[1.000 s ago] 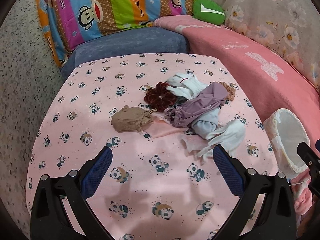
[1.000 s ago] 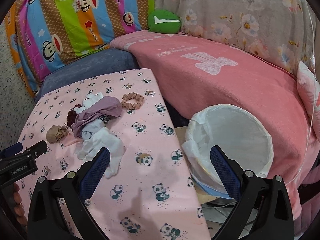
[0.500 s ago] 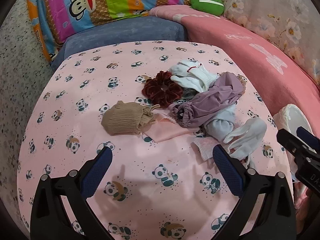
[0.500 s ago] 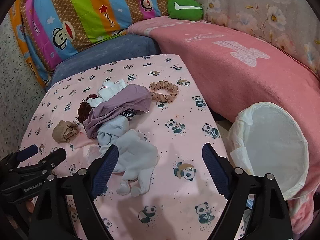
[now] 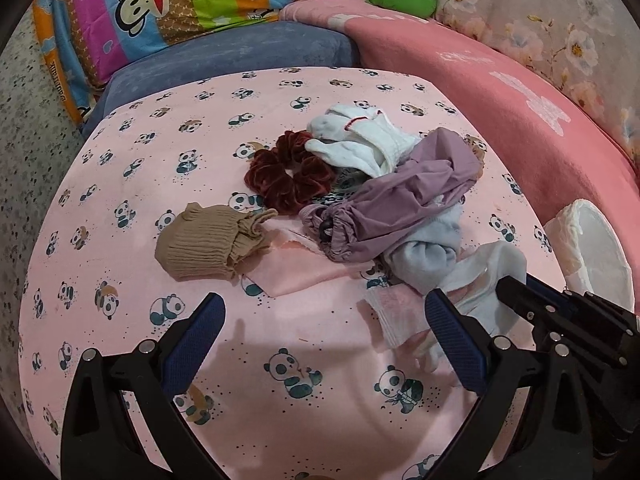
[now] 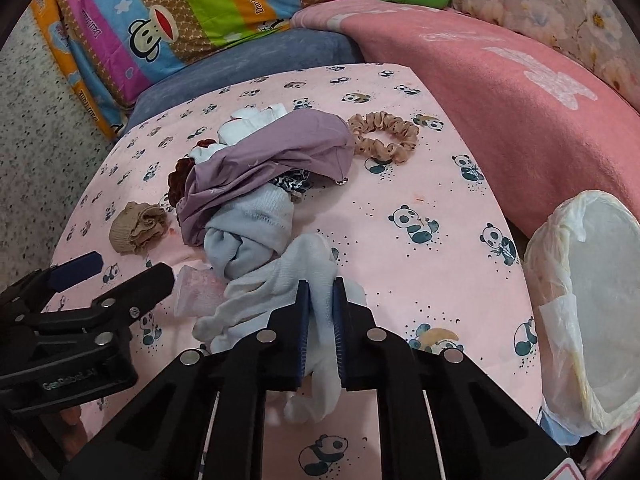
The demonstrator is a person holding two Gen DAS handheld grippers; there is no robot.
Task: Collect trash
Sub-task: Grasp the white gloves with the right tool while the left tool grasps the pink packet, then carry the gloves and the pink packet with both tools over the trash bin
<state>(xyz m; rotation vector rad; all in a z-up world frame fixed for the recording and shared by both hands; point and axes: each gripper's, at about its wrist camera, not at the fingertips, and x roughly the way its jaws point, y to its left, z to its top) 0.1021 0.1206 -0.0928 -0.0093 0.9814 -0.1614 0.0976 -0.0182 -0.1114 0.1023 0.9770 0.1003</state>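
1. The right hand-held gripper (image 6: 320, 300) had just been closing, and its blue pads pinched a limp white knitted glove (image 6: 292, 280) lying at the near edge of the pile on the panda-print pink bench (image 6: 420, 184).
2. The left hand-held gripper (image 5: 324, 328) hung with its jaws spread wide over bare cloth, holding nothing.
3. The white-lined round bin (image 6: 592, 280) stood just beside the bench's right edge; what showed of its inside looked empty, so collection appeared barely begun.
4. The glove had not yet been lifted; its fingers draped flat on the bench and it touched a pale blue-grey rolled sock (image 6: 248, 232).
5. Left on the bench: a mauve drawstring pouch (image 5: 404, 200), a dark red velvet scrunchie (image 5: 288, 180), a tan ribbed knit piece (image 5: 200, 248), white socks (image 5: 360, 140), a beige satin scrunchie (image 6: 384, 136) and a flat pink cloth (image 5: 304, 272).
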